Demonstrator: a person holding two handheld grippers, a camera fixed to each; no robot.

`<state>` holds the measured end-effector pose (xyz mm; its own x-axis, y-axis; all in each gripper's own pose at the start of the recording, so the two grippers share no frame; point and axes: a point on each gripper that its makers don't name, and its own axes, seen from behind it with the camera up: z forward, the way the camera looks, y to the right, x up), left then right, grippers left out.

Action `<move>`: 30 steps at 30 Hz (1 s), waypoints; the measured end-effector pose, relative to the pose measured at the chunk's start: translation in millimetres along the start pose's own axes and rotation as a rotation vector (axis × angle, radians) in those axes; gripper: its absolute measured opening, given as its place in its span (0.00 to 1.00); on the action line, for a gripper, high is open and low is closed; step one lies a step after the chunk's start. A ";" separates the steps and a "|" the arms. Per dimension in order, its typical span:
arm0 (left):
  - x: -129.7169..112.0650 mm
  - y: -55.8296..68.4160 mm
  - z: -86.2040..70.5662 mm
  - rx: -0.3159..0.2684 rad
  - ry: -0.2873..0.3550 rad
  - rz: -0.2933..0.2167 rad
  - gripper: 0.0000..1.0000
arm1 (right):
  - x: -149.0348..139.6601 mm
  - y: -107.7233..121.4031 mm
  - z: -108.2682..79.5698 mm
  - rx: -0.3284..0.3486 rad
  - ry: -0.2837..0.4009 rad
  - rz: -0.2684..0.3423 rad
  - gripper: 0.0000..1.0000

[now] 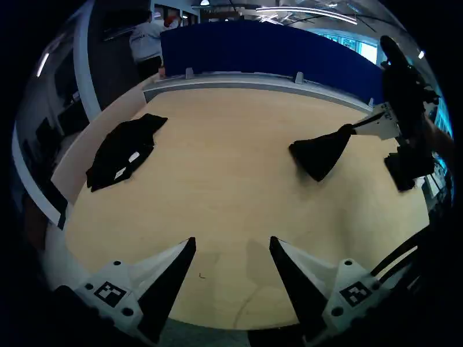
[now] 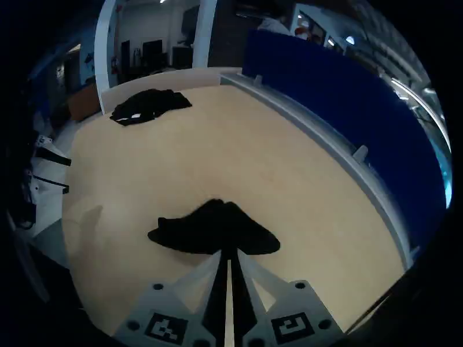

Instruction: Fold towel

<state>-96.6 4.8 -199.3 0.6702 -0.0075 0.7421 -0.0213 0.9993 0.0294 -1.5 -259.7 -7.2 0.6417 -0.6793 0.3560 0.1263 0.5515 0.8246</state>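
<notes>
A small black towel (image 2: 217,230) hangs bunched from my right gripper (image 2: 228,254), whose fingers are shut on its near edge, its lower part resting on the wooden table (image 2: 231,150). In the left gripper view the same towel (image 1: 321,153) dangles as a dark cone from the right gripper (image 1: 354,128) at the right, held by a hand. My left gripper (image 1: 231,246) stands open over the near table edge with nothing between its fingers. It also appears at the left edge of the right gripper view (image 2: 49,168).
A second heap of black cloth (image 1: 124,150) (image 2: 147,105) lies at the table's far left corner. A blue partition (image 1: 260,49) (image 2: 359,115) runs along the table's far side. A person (image 1: 147,40) stands beyond it. Bare wood spans the table's middle.
</notes>
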 end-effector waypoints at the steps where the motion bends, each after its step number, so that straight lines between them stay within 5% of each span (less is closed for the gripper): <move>1: 0.7 0.0 0.2 0.000 0.002 0.001 0.95 | 5.6 1.8 -3.7 -0.003 0.009 -0.005 0.03; 12: 9.5 3.4 -1.7 -0.006 0.015 0.013 0.94 | 45.9 21.3 -38.2 -0.054 0.076 -0.041 0.03; 30: 16.5 11.7 -3.1 -0.025 0.023 0.042 0.94 | 48.9 51.1 -64.0 -0.109 0.095 -0.025 0.03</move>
<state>-83.5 16.4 -188.8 0.6857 0.0354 0.7270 -0.0320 0.9993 -0.0185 84.8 -233.7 24.2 0.7056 -0.6475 0.2880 0.2213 0.5873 0.7785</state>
